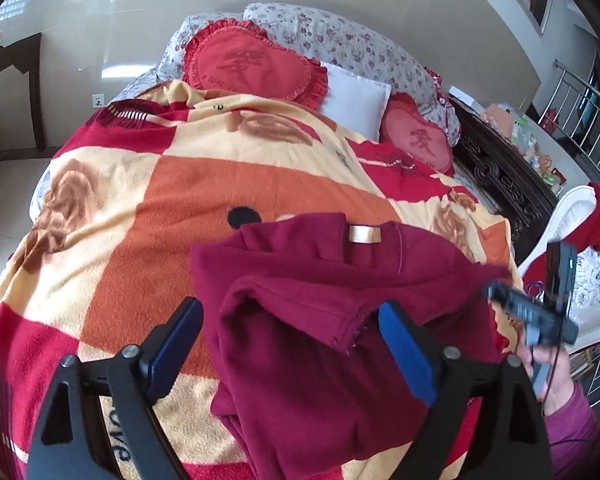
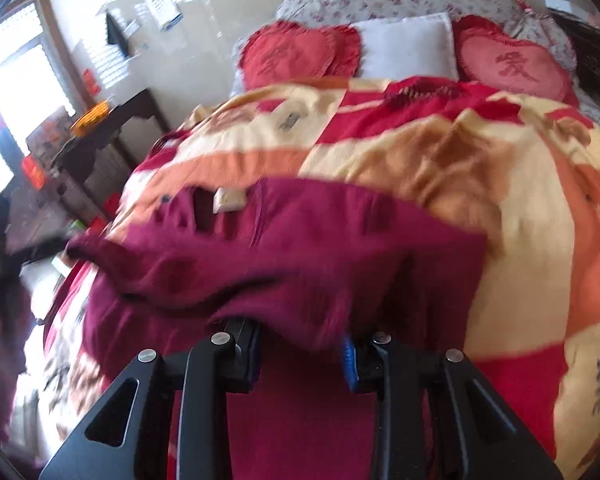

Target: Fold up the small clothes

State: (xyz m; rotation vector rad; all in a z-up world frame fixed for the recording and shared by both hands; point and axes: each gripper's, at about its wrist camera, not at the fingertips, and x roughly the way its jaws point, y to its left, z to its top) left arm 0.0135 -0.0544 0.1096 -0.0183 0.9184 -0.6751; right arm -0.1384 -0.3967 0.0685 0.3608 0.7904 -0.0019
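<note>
Left wrist view
Garment: a dark red fleece top (image 1: 324, 312) lies on the patterned blanket (image 1: 148, 208) at the near side of the bed, partly folded over itself, its cream neck label (image 1: 365, 234) facing up.
Left gripper (image 1: 290, 356): jaws spread wide, one blue-padded finger (image 1: 176, 344) over bare blanket, the other at the edge of a folded flap; nothing is pinched between them.
Right gripper (image 1: 536, 312): seen blurred at the garment's right edge, held in a hand (image 1: 548, 376); its jaw state cannot be told here.
Bedhead: two red heart cushions (image 1: 252, 64) flank a white pillow (image 1: 356, 96).

Right wrist view
Garment: the same red top (image 2: 284, 248) fills the middle, blurred, bunched above the fingers, label (image 2: 229, 200) toward the far left.
Right gripper (image 2: 302, 360): jaws moderately apart, cloth draped over the tips; whether it grips the fabric cannot be told.
Surroundings: a dark wooden table (image 2: 112, 128) stands beside the bed on the left.
</note>
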